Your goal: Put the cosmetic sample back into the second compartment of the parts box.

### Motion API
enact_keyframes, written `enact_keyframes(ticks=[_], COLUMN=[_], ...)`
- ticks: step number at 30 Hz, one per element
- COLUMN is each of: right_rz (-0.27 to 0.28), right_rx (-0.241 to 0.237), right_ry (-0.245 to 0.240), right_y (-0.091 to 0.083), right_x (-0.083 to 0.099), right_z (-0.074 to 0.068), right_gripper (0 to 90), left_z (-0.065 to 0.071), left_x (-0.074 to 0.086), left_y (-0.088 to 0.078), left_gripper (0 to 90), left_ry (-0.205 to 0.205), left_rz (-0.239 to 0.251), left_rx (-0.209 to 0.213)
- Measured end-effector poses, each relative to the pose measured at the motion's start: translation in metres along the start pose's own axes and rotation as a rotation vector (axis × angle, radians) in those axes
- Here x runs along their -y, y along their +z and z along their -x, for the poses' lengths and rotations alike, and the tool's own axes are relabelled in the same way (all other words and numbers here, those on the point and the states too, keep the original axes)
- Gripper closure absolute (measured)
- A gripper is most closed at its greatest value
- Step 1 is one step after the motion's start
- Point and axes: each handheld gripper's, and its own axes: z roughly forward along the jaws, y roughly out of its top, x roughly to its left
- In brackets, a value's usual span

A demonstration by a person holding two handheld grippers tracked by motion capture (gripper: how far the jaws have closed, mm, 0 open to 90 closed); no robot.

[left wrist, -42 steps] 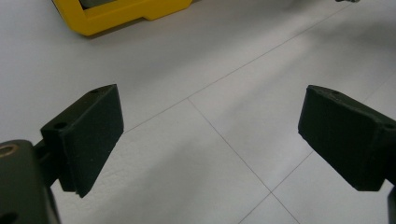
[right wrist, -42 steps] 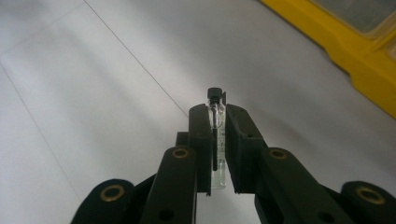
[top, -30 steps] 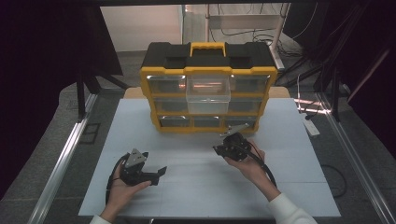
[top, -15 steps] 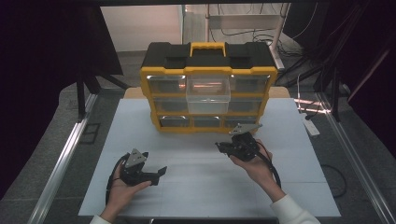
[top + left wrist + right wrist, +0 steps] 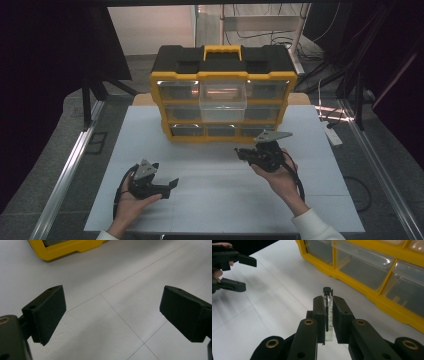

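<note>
A yellow and black drawer organizer [image 5: 222, 95] stands at the back of the white table [image 5: 215, 200]; its clear top-middle drawer [image 5: 223, 101] is pulled out. My right gripper [image 5: 327, 305] is shut on a small clear glass vial [image 5: 328, 315] with a black cap, held above the table in front of the organizer's lower drawers [image 5: 367, 272]. In the high view the right gripper [image 5: 244, 153] sits right of centre. My left gripper [image 5: 170, 187] rests low at the front left, jaws wide open with nothing between its pads [image 5: 47, 312].
The organizer's yellow base corner [image 5: 65, 248] lies ahead of the left gripper. A white power strip [image 5: 333, 134] lies at the table's right edge. Metal rails [image 5: 65, 175] flank the table. Cables trail behind the organizer.
My right gripper has shifted slightly right and toward the organizer with the vial. The left gripper has stayed in place.
</note>
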Motion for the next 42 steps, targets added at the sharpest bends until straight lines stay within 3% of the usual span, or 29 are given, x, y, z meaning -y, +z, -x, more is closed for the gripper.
enact_keyframes(ticks=[8, 42], right_rz=[0.069, 0.246], right_rx=[0.006, 0.0], right_ry=[0.012, 0.015], right_y=[-0.014, -0.052], right_x=[-0.006, -0.021], right_z=[0.001, 0.001], right_gripper=[81.7, 81.7], left_z=[0.0, 0.001], left_x=[0.0, -0.001], left_y=[0.001, 0.0], left_gripper=[7.4, 7.4], left_ry=[-0.004, 0.0], left_rz=[0.002, 0.001], left_rx=[0.002, 0.003])
